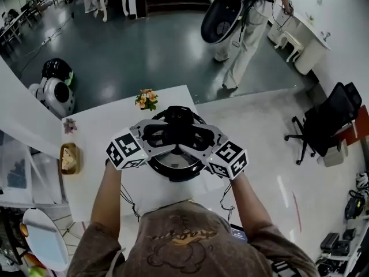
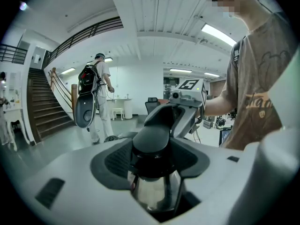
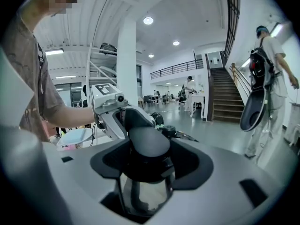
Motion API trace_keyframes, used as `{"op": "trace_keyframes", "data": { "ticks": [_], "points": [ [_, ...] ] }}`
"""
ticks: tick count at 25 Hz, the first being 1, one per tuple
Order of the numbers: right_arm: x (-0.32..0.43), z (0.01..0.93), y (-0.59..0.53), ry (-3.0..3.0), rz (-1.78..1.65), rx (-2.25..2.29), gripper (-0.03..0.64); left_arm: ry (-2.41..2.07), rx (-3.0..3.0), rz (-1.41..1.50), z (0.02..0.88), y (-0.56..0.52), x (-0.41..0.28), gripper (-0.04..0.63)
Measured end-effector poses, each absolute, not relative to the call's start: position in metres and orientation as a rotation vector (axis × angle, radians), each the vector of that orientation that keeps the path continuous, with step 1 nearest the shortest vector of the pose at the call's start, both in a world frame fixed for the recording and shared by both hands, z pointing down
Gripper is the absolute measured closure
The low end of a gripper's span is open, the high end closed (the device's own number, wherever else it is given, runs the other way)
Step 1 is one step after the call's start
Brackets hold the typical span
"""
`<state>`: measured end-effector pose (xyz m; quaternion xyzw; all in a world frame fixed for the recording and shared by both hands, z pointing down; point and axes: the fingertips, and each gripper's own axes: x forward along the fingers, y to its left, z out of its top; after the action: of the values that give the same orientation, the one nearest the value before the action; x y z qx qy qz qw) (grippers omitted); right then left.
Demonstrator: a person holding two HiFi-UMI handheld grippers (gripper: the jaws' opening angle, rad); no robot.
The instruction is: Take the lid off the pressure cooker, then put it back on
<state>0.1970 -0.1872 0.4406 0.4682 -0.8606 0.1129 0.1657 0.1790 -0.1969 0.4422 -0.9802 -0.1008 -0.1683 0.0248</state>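
On your far left, a white-and-black rounded machine (image 1: pixel 55 91) sits on the grey floor, well apart from the white table (image 1: pixel 92 126) in front of you. At the table's left edge lies a small brown tray (image 1: pixel 69 159), with a tiny pink flower (image 1: pixel 69 124) just beyond it and a bunch of orange flowers (image 1: pixel 147 98) at the far edge. Your left gripper (image 1: pixel 157 136) (image 2: pixel 152 158) reaches in from the left, its jaws clamped wide on the cooker's left black side handle (image 2: pixel 151 139). The steel pressure cooker (image 1: pixel 173 169) stands on the table between your two grippers, straight ahead of you. Its lid (image 1: pixel 173 157) is largely covered by the jaws, and I cannot tell whether it is locked on or loose. Your right gripper (image 1: pixel 200 138) (image 3: pixel 149 161) comes in from the other side, gripping the right black side handle (image 3: pixel 149 144) the same way, with the pads against it. Both grippers face each other across the pot. Farther right, on the floor, stands a black office chair (image 1: pixel 328 126), and a person in light clothes (image 1: pixel 242 33) walks behind the table.
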Motion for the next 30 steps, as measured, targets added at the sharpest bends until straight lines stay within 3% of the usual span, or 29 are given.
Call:
{"op": "trace_keyframes", "data": {
  "ticks": [30],
  "points": [
    [0.1995,0.4380,-0.1826,-2.223,0.420,1.731,0.345,-0.772,-2.905,-0.508,0.4392,-0.1979,0.1854,0.339]
  ]
}}
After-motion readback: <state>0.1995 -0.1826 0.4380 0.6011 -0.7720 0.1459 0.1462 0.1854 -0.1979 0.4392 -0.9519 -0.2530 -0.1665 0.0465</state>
